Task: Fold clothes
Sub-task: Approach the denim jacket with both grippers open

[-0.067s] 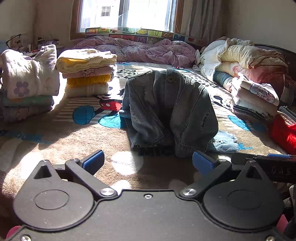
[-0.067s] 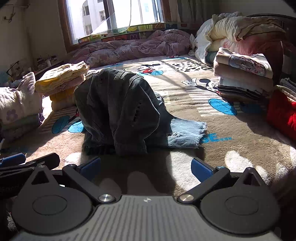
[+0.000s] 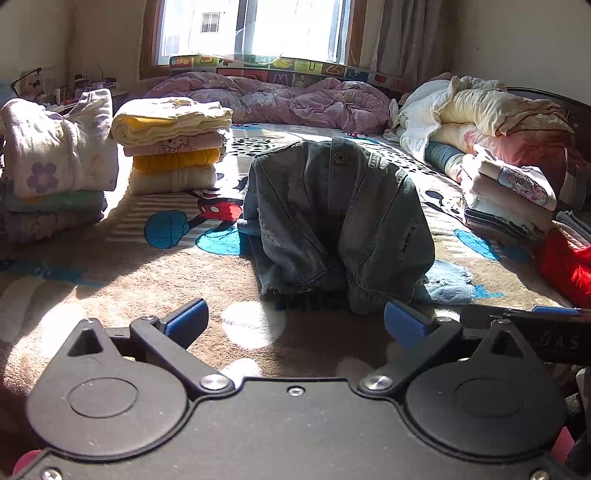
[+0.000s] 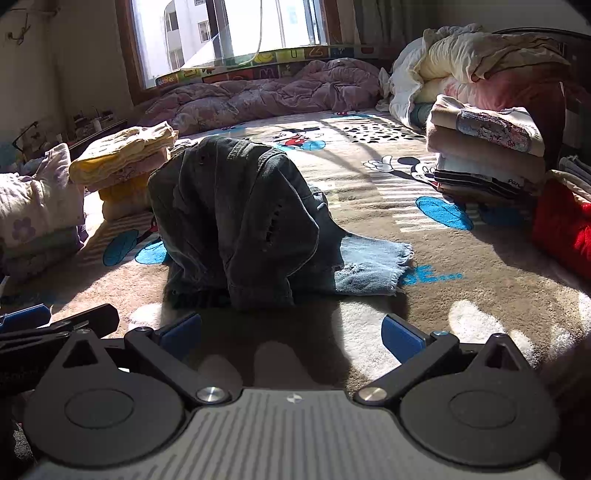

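Home bedroom — quilt, folded clothes stacks.

Along the far edge of my cartoon-print blanket a purple quilt lies bunched beneath the sunlit window.

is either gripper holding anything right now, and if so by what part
Nothing is held. The left gripper and right gripper both have their jaws wide open over the carpet, short of the jeans.

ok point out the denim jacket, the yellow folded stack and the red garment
denim jacket (image 3: 340, 221), left wrist view, middle of the heap
yellow folded stack (image 3: 171, 144), left wrist view, front face
red garment (image 4: 565, 229), right wrist view, front side
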Demonstrator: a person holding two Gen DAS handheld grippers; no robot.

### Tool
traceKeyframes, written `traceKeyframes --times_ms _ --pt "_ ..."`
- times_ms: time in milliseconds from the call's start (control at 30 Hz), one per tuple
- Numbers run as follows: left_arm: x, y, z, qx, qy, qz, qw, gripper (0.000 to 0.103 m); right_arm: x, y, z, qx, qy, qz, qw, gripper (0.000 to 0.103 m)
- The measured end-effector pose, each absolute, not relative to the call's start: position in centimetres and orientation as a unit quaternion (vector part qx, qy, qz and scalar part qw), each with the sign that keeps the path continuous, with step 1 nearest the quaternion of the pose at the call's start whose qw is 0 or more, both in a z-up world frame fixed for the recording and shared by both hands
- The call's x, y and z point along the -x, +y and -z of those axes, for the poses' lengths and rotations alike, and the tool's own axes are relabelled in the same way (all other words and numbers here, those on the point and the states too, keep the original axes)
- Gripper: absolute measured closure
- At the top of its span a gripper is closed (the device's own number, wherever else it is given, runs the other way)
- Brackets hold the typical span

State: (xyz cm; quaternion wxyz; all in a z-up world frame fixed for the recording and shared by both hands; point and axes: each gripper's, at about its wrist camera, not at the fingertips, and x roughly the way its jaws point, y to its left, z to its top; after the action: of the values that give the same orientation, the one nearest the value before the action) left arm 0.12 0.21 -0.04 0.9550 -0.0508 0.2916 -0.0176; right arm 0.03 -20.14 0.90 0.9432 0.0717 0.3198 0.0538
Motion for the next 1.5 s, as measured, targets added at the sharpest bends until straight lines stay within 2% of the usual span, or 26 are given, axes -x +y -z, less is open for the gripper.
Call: traceKeyframes --times_ms 1500 --pt "-0.32 0.07 0.82 0.035 0.292 0.011 0.956 0.0 -0.06 -19.85 -0.63 -0.059 0.326 -0.054 0.942 0.001"
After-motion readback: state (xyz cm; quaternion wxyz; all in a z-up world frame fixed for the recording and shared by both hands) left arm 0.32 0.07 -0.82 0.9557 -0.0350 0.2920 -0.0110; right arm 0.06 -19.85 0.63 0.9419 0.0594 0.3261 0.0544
